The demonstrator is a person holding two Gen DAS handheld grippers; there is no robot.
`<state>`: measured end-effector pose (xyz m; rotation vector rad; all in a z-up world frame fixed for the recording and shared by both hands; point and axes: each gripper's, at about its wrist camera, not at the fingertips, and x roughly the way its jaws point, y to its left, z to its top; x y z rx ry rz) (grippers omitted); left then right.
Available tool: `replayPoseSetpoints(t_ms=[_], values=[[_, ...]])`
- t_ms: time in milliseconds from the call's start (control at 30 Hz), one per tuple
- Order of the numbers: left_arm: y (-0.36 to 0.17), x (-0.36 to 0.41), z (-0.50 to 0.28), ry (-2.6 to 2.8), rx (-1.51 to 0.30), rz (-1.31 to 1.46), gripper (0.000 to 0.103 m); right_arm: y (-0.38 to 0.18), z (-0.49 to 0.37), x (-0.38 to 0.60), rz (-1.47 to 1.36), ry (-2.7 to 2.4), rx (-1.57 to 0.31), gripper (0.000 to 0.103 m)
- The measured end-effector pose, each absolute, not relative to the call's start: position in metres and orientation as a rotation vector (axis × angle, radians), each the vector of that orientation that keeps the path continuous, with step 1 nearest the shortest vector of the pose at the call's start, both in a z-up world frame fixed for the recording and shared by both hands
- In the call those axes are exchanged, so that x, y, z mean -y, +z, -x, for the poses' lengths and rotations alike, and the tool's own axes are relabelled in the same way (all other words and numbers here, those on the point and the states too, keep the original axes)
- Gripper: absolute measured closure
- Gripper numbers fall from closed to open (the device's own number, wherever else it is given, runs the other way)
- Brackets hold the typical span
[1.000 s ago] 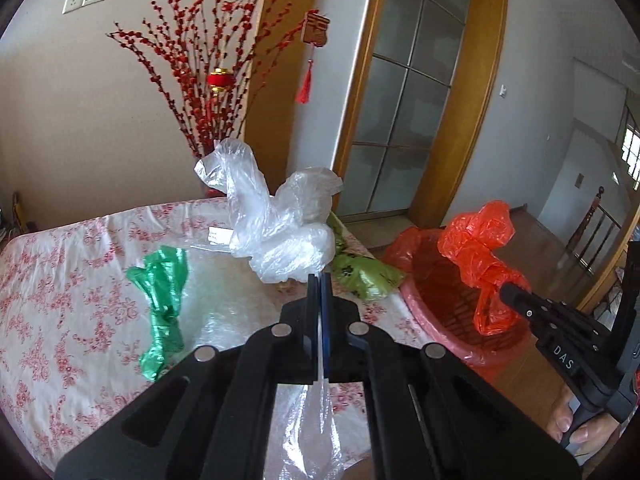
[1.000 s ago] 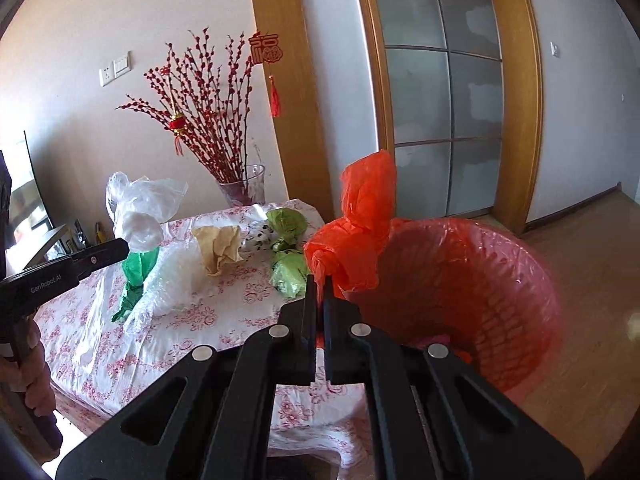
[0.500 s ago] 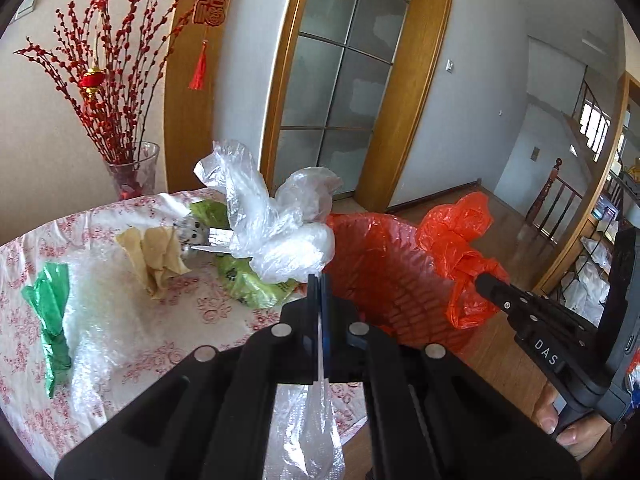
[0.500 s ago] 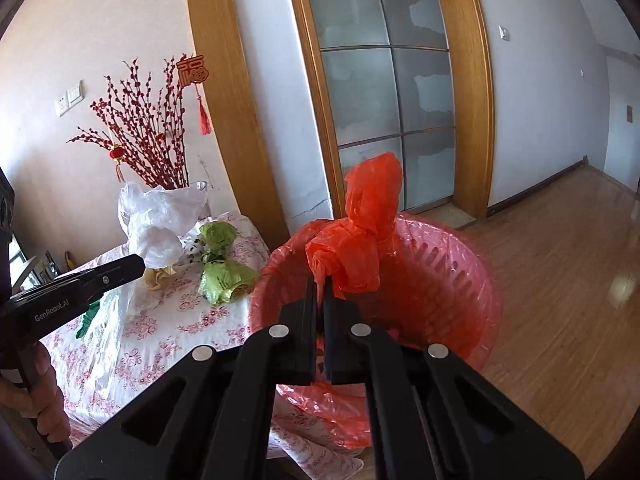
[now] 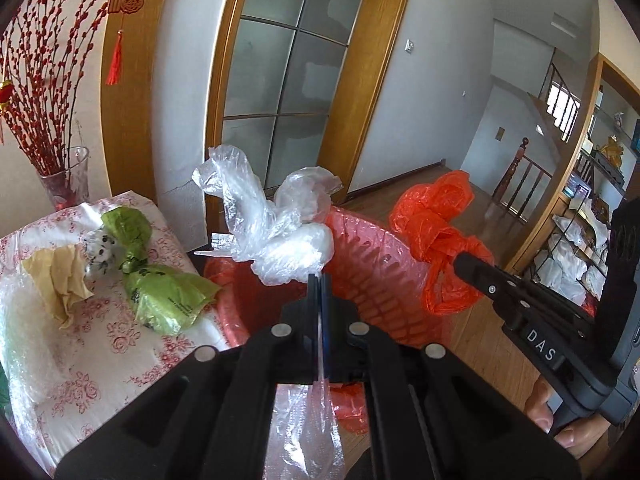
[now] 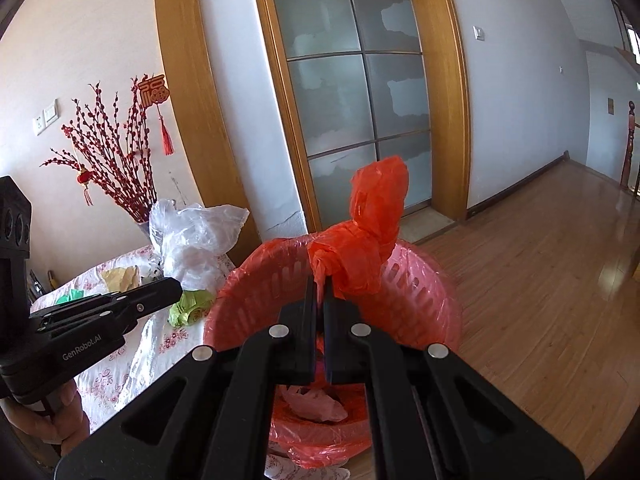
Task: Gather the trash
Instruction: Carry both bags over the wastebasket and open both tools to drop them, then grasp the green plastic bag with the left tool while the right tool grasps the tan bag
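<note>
My left gripper (image 5: 319, 280) is clamped on one crumpled clear plastic bag (image 5: 276, 224), jaws pressed together, film trailing down between the fingers. The bag hangs over the near rim of one round pink slatted plastic basket (image 6: 420, 296) lined with a red plastic liner. My right gripper (image 6: 320, 284) is pinched tight on one bunched orange-red plastic bag (image 6: 364, 240), held above the same basket opening. Inside the basket I see one pale crumpled piece (image 6: 316, 402) at the bottom.

On the table with the floral cloth (image 5: 112, 344), near the edge closest to the basket: two green plastic bags, one larger (image 5: 168, 296) at the edge and one smaller (image 5: 126, 224) just behind it. One yellowish crumpled paper (image 5: 60, 276) lies left of them, one small white spotted wad (image 5: 98, 252) between paper and green bags. One bubble-wrap sheet (image 5: 24, 340) sits at the left edge. One glass vase with red branches (image 5: 66, 176) stands at the far corner.
</note>
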<state>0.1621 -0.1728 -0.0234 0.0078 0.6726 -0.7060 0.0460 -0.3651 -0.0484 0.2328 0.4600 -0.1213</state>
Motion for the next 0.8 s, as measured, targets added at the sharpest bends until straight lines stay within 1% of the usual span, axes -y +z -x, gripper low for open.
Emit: replayPoseSetpoints(t_ms=[167, 267, 333, 400, 467, 633, 800], values=[[-0.029, 0.196, -0.173, -0.739, -0.68, -0.007, 0.1, -0.043, -0.056, 0.372, -0.233, -0.133, -0.444, 0.1], [-0.037, 0.206, -0.18, -0.731, -0.696, 0.003, 0.096, -0.044, -0.064, 0.379, -0.241, -0.124, -0.45, 0.099], [-0.043, 0.206, -0.187, -0.716, -0.72, 0.018, 0.08, -0.046, -0.068, 0.383, -0.25, -0.132, -0.453, 0.093], [-0.048, 0.2, -0.189, -0.69, -0.733, 0.031, 0.077, -0.05, -0.069, 0.387, -0.271, -0.131, -0.466, 0.078], [-0.05, 0.191, -0.189, -0.666, -0.737, 0.038, 0.076, -0.054, -0.065, 0.389, -0.282, -0.135, -0.468, 0.073], [-0.047, 0.161, -0.175, -0.565, -0.685, 0.006, 0.064, -0.06, -0.056, 0.38, -0.234, -0.161, -0.486, 0.072], [-0.046, 0.132, -0.155, -0.454, -0.645, -0.043, 0.059, -0.064, -0.052, 0.366, -0.214, -0.143, -0.501, 0.072]])
